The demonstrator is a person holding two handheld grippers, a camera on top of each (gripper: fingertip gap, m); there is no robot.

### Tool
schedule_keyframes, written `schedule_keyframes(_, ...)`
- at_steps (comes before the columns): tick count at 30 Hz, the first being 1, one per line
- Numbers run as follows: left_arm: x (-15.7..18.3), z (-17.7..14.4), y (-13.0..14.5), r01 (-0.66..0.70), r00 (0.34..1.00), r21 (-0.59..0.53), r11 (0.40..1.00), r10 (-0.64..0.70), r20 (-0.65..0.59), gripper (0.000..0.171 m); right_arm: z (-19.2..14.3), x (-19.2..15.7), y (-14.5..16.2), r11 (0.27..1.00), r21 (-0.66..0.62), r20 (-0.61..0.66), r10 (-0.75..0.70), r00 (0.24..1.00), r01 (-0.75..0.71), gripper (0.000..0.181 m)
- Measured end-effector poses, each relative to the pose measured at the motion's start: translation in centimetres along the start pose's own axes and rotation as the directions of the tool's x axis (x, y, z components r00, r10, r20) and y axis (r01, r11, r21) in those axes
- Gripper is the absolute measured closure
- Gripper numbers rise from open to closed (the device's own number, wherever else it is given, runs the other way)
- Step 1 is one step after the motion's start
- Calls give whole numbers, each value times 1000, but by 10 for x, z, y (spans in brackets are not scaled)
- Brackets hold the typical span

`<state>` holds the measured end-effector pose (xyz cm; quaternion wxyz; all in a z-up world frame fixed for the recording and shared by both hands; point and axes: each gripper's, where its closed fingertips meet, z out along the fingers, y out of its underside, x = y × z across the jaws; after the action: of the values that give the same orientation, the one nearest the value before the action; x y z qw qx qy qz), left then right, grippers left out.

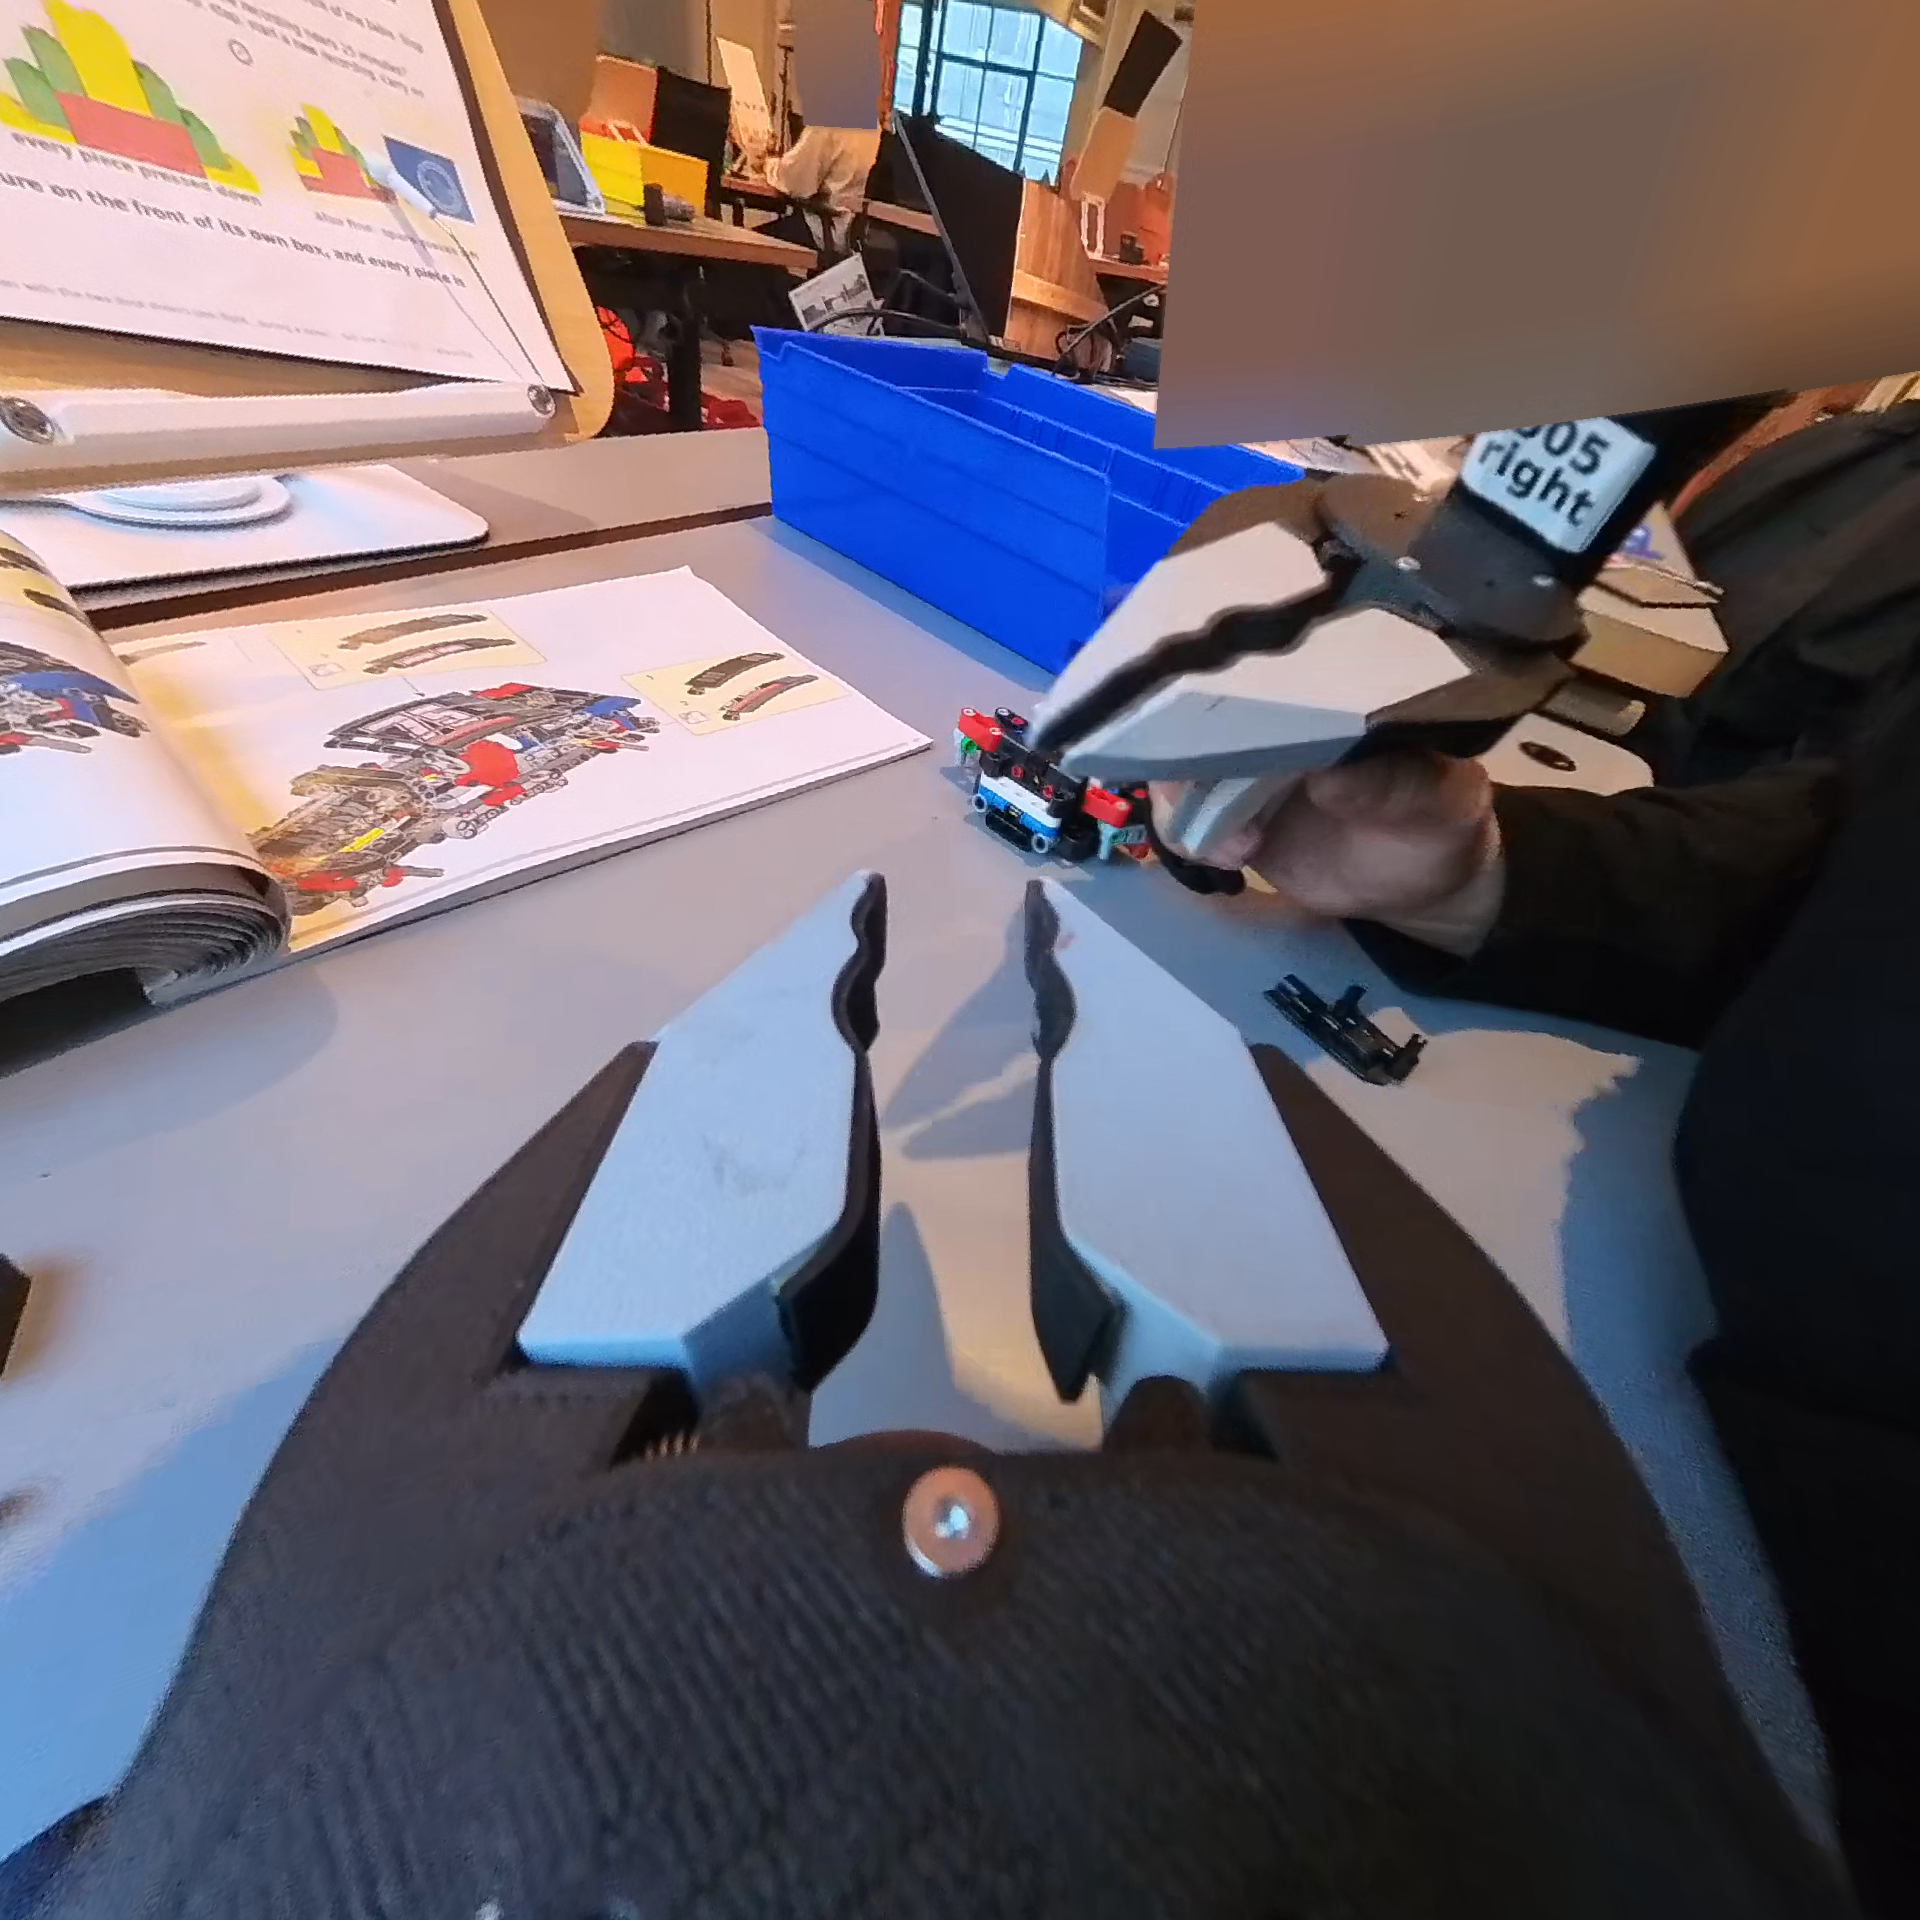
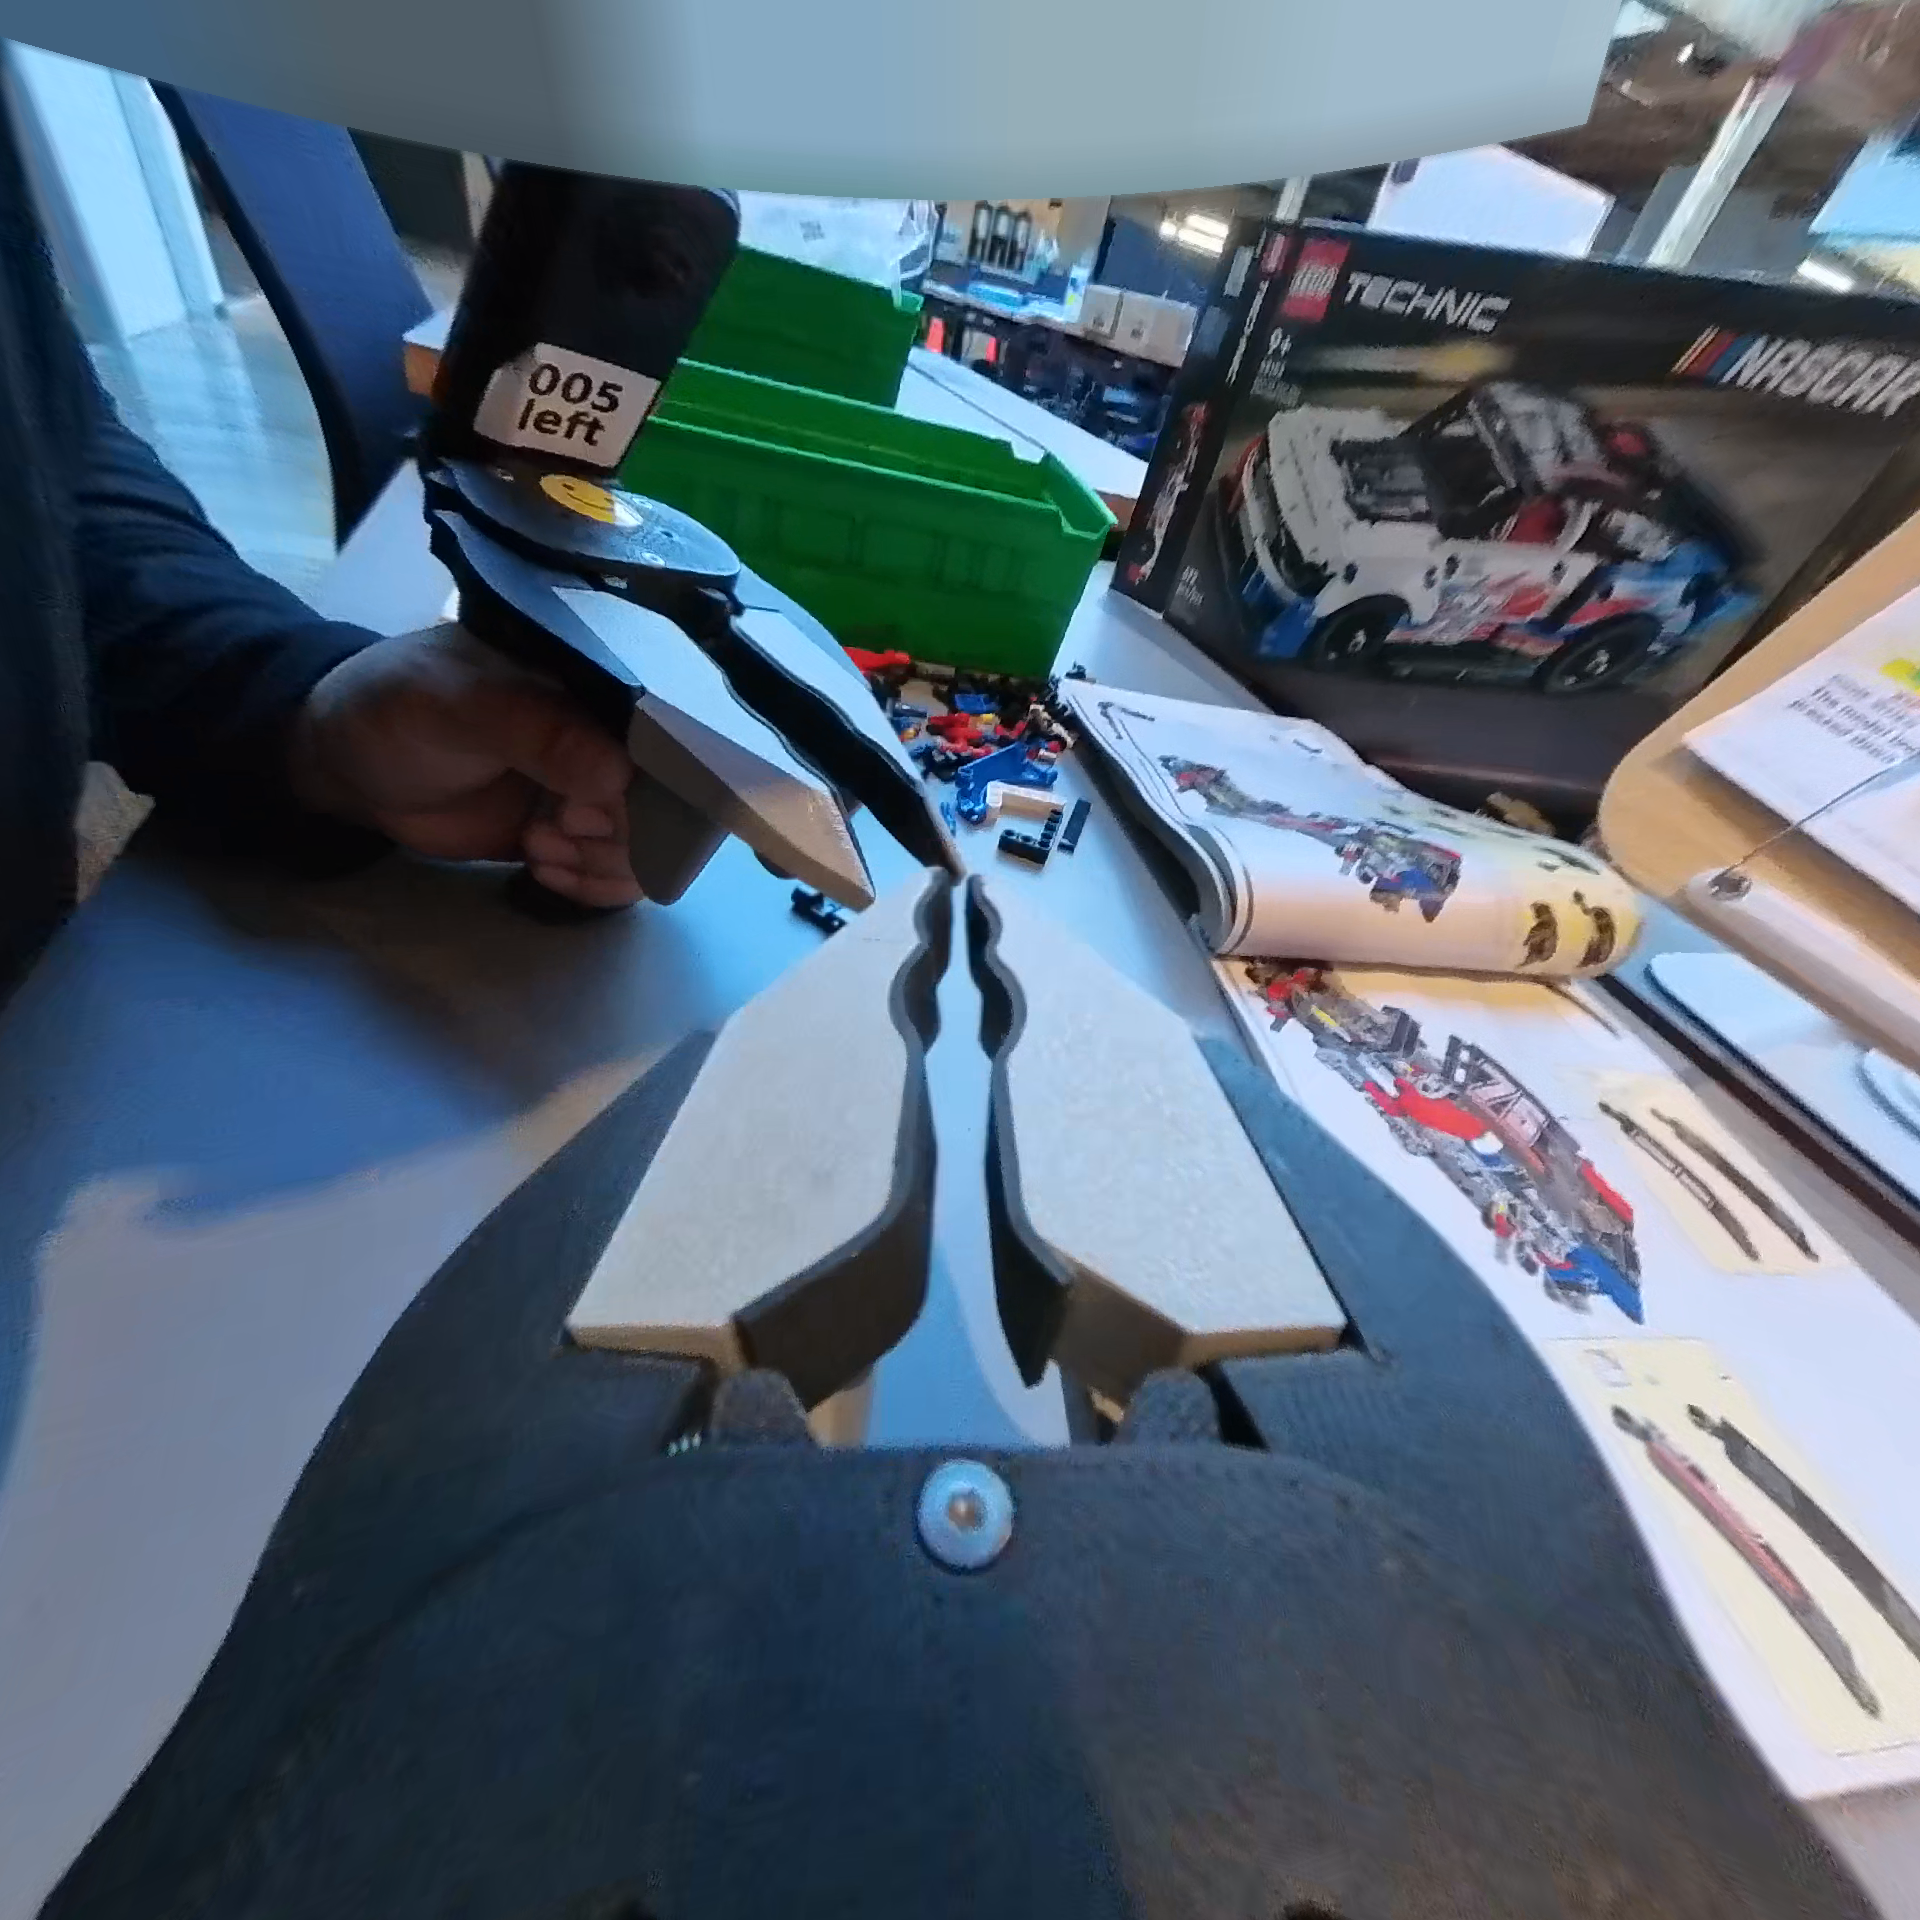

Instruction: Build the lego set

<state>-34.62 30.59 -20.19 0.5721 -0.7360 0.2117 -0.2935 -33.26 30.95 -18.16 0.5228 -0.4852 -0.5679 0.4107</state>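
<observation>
A small partly built lego assembly [image 1: 1039, 805] of black, red, blue and white parts stands on the grey table [image 1: 623, 1039]. My right gripper [image 1: 1042, 736] is shut, and its tips rest on top of the assembly; I cannot tell whether they pinch a small part. In the right wrist view the right gripper [image 2: 951, 896] shows almost closed jaws, and the assembly is hidden below them. My left gripper [image 1: 956, 904] is open and empty, a little in front of the assembly; it also shows in the right wrist view [image 2: 909, 878]. A loose black piece [image 1: 1345, 1023] lies to the right.
An open instruction booklet [image 1: 499, 748] lies on the left. A blue bin [image 1: 935, 499] stands behind the assembly. In the right wrist view are a pile of loose pieces [image 2: 977, 738], a green bin [image 2: 862, 520], the set's box [image 2: 1507, 468] and a propped board with printed sheets [image 1: 208, 208]. My two grippers' fingertips are within a few centimetres of each other. The loose black piece [image 1: 1345, 1023] is about 15 centimeters from both grippers' fingertips.
</observation>
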Motion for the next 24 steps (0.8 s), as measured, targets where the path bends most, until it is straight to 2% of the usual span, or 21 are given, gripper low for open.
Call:
schedule_keyframes(6, 6, -1, -4, 18, 1000, 13, 1000, -17, -22, 149, 0, 23, 0, 995, -19, -72, 101, 992, -102, 162)
schedule_keyframes(9, 6, -3, -6, -24, 1000, 16, 1000, 24, -3, 149, 4, 31, 5, 979, -76, -112, 181, 977, -190, 148)
schedule_keyframes(12, 12, -3, -8, -73, 997, 7, 997, 73, 1, 147, 9, 38, -4, 969, -87, -159, 215, 963, -231, 145)
schedule_keyframes(16, 36, -1, -6, -230, 973, 5, 973, 230, -29, 147, 29, 54, -19, 941, -122, -152, 296, 943, -315, 135)
schedule_keyframes(19, 58, 0, -3, -388, 920, 21, 921, 389, -54, 147, 40, 71, -50, 924, -21, -65, 379, 923, -381, 145)
schedule_keyframes(21, 70, -1, -2, -477, 876, 41, 878, 479, -56, 148, 46, 93, -45, 909, -60, -119, 404, 907, -413, 148)
schedule_keyframes(24, 83, 0, 5, -559, 826, 45, 828, 561, -61, 150, 65, 125, -13, 867, -208, -236, 405, 883, -453, 153)
